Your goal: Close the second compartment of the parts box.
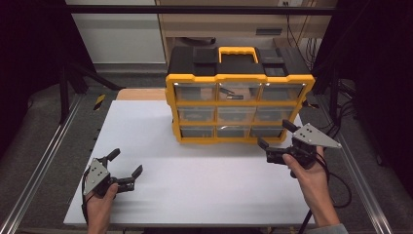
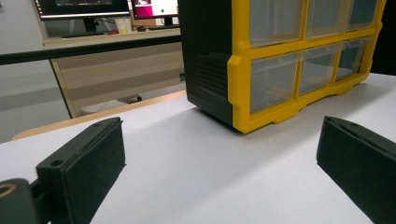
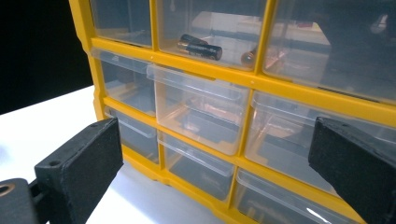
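Organizer [image 1: 238, 97] drawers are sitting just ahead of your right gripper [image 1: 275, 141], its jaws spread empty; your left gripper [image 1: 125, 168], also spread, is waiting well apart.

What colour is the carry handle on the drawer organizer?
Yellow, set in the black top of the organizer. The handle shows best in the high view.

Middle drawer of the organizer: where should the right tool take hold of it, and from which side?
Grip the protruding top lip of the middle drawer, coming straight at the front of the organizer. The lip juts forward of the yellow frame, giving the open right tool an edge to pinch, probably one jaw above and one below.
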`<act>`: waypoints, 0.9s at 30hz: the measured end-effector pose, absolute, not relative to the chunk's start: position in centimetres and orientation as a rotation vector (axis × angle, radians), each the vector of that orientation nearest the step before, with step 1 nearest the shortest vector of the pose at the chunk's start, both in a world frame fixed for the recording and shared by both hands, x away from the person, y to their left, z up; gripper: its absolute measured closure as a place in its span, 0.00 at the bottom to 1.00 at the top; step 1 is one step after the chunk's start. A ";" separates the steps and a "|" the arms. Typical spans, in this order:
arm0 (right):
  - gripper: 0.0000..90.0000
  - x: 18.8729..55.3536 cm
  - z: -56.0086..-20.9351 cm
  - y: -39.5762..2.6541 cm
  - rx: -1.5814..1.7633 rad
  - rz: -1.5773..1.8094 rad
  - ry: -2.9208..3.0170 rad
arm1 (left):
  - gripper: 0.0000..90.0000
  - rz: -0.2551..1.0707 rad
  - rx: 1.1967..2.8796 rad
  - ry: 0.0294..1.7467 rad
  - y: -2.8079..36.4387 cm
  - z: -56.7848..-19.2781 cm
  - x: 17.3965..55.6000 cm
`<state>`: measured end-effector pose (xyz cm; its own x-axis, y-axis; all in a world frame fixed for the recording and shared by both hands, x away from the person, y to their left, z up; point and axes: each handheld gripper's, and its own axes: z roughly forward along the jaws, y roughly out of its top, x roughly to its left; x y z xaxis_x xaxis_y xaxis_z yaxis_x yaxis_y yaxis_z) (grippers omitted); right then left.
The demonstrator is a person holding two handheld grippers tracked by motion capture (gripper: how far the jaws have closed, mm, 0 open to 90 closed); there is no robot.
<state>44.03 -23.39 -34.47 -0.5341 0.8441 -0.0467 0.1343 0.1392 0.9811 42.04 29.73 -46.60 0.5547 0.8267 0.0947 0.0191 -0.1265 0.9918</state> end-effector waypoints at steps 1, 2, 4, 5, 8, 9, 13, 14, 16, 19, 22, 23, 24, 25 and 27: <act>0.04 43.9 -34.5 -23.5 0.945 1.443 1.787 | 0.01 0.815 1.553 0.744 29.7 -46.6 42.0; 0.04 43.8 -34.6 -23.7 0.946 1.444 1.782 | 0.01 0.815 1.553 0.744 29.7 -46.6 42.0; 0.04 43.7 -34.6 -24.1 0.946 1.448 1.773 | 0.01 0.814 1.553 0.744 29.7 -46.6 42.0; 0.04 43.6 -34.7 -24.3 0.951 1.447 1.771 | 0.01 0.814 1.553 0.744 29.7 -46.6 42.0; 0.03 43.4 -34.9 -24.8 0.958 1.444 1.759 | 0.01 0.814 1.554 0.742 29.7 -46.6 42.0; 0.03 43.4 -34.9 -24.9 0.961 1.443 1.760 | 0.01 0.814 1.554 0.742 29.7 -46.6 42.0; 0.03 43.2 -35.4 -25.3 0.974 1.441 1.756 | 0.01 0.814 1.555 0.742 29.7 -46.6 42.0; 0.03 43.2 -35.5 -25.4 0.968 1.444 1.753 | 0.01 0.815 1.555 0.742 29.7 -46.6 42.0; 0.03 43.1 -35.8 -25.5 0.976 1.438 1.755 | 0.01 0.815 1.556 0.741 29.7 -46.6 42.0; 0.03 43.0 -36.1 -25.8 0.980 1.443 1.754 | 0.01 0.815 1.556 0.741 29.7 -46.6 42.0; 0.03 42.9 -36.5 -25.9 0.989 1.444 1.754 | 0.01 0.814 1.554 0.741 29.7 -46.6 42.0; 0.03 42.9 -36.7 -26.0 0.986 1.442 1.756 | 0.01 0.814 1.554 0.740 29.7 -46.6 42.0; 0.03 42.8 -36.9 -26.1 0.991 1.445 1.755 | 0.01 0.814 1.554 0.740 29.7 -46.6 42.0; 0.03 42.8 -37.1 -26.2 0.992 1.449 1.755 | 0.01 0.813 1.554 0.738 29.6 -46.6 42.0; 0.03 42.8 -37.5 -26.2 1.000 1.450 1.753 | 0.01 0.812 1.557 0.735 29.6 -46.6 42.0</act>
